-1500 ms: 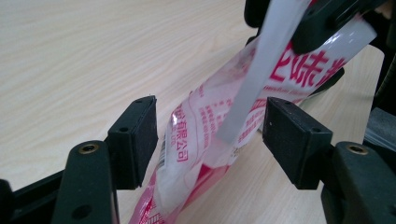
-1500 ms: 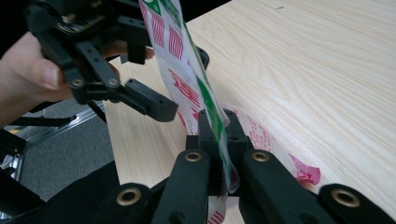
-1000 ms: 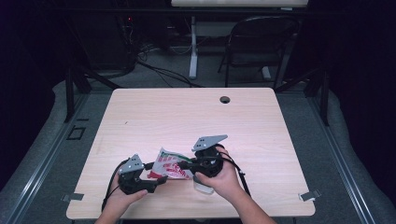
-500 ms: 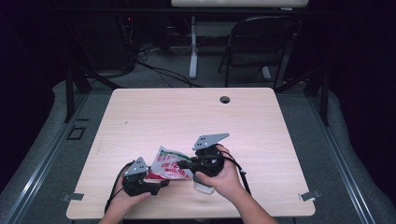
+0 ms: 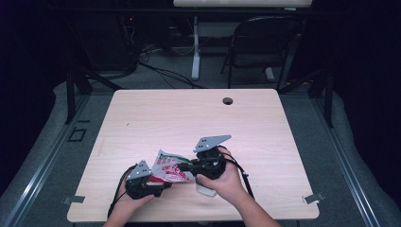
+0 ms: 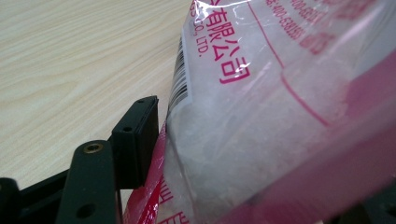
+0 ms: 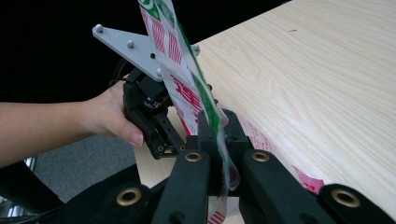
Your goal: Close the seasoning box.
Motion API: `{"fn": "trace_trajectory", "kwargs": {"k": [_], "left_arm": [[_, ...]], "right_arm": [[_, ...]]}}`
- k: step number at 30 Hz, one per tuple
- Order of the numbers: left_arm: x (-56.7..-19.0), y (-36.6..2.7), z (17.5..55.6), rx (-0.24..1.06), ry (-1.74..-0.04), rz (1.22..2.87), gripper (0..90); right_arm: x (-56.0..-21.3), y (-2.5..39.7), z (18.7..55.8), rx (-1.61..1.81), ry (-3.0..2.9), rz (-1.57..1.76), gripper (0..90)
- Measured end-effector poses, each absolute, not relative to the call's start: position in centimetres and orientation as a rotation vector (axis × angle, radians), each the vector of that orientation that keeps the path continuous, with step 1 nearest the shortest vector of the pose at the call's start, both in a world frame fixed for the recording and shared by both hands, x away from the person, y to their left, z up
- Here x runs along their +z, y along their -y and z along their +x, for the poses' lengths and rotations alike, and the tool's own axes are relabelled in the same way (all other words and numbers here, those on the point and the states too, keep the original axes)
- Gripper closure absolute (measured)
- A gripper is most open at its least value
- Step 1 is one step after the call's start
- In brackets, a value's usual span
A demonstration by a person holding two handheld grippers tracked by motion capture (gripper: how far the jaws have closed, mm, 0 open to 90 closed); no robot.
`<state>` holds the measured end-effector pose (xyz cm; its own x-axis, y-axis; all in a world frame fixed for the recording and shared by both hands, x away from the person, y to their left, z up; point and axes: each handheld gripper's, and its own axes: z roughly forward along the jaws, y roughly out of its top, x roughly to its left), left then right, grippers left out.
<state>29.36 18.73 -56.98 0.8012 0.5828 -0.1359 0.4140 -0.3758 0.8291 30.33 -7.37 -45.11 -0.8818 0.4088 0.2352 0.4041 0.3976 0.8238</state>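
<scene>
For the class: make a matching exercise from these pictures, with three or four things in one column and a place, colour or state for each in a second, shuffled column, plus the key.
Column A
1. plastic bag
2. left tool
3. right tool
4. cable hole

Column B
a. dark round spot near the table's far edge
b. held in the hand at the left of the high view
c. clear with red print
d. jaws shut on the bag's green-and-red edge

Pairs: 1-c, 2-b, 3-d, 4-a

Light wooden table point(image 5: 265, 127) with a round cable hole point(image 5: 228, 100) near its far edge; a printed plastic bag point(image 5: 171, 166) touches its near part.
</scene>
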Motion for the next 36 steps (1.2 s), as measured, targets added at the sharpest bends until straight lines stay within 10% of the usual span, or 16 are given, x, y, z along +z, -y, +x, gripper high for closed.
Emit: {"fn": "trace_trajectory", "kwargs": {"k": [12, 24, 36], "left_arm": [[-56.6, -18.3, 28.9, 0.246, -0.725, 2.051, 55.9], [-56.5, -18.2, 28.9, 0.214, -0.644, 1.979, 35.4], [-57.0, -17.8, 28.9, 0.225, -0.675, 1.982, 42.5]], "right_arm": [[-45.3, 7.5, 30.4, 1.554, -2.613, 0.766, 90.0], [-45.1, 7.5, 30.4, 1.591, -2.604, 0.761, 90.0], [-45.3, 7.2, 30.4, 1.594, -2.611, 0.765, 90.0]]}}
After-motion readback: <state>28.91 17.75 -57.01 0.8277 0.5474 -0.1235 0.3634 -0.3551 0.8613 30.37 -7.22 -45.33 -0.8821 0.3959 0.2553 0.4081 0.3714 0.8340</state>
